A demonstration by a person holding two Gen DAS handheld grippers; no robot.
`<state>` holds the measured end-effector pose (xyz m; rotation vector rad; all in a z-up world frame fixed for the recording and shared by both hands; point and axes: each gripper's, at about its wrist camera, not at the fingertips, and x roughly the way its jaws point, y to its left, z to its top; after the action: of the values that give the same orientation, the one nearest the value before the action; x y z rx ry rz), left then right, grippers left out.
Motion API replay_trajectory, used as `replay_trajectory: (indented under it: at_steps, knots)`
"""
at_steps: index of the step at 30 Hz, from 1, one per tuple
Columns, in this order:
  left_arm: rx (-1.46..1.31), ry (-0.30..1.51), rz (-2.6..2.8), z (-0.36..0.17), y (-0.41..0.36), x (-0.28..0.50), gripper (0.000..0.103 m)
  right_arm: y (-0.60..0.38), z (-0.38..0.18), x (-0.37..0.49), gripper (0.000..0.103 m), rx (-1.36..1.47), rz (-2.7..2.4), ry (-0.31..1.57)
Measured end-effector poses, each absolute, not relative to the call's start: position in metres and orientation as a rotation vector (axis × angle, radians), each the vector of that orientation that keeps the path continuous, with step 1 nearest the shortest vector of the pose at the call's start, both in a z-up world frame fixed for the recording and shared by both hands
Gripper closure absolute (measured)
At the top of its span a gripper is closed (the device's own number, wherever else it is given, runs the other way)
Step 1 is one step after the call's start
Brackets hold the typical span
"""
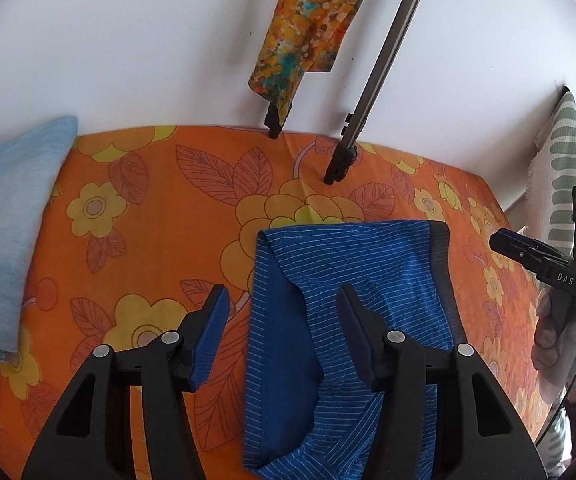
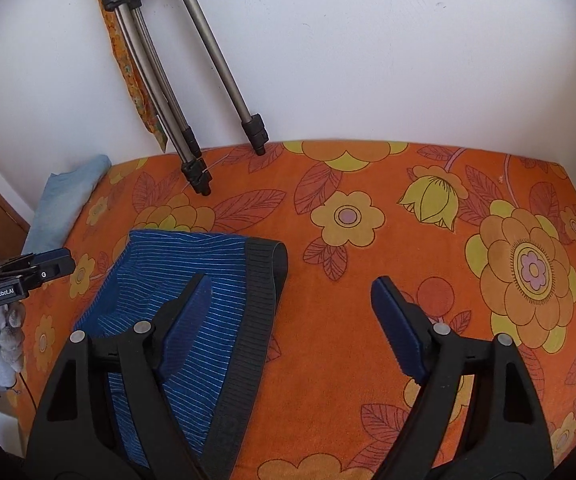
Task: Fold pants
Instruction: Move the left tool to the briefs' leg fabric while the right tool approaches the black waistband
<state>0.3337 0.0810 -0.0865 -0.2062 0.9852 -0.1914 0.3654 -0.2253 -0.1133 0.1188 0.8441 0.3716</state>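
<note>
Two views show the blue striped pants [image 1: 328, 320] lying folded on an orange flowered cover [image 1: 148, 208]. From the left wrist, the left tool [image 1: 284, 304] hangs above the pants with its fingers spread wide, one over the bare cover and the other over the striped cloth, holding nothing. A light blue cloth [image 1: 4, 232] lies at the left edge, tripod legs [image 1: 368, 100] stand on the far side against the white wall, and the right tool [image 1: 544, 256] shows at the right edge, its jaws too edge-on to judge here. From the right wrist, the right tool [image 2: 288, 292] is likewise spread apart, its left finger over the pants [image 2: 208, 280] beside the black waistband [image 2: 256, 320], its right finger over bare cover, apparently not touching.
</note>
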Motion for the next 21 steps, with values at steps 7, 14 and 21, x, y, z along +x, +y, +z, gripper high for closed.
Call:
replay_trajectory:
  at_steps: [7,14,21]
  knots:
    - [-0.192,1.017,-0.246,-0.099,0.072,0.370,0.049,-0.224,-0.138,0.404,0.022,0.185,0.402,0.884]
    - [-0.191,1.047,-0.266,-0.110,0.068,0.385,0.049,-0.220,-0.151,0.423,0.023,0.255,0.454,0.907]
    - [-0.162,1.052,-0.245,-0.120,0.068,0.392,0.049,-0.210,-0.156,0.429,0.029,0.250,0.486,0.920]
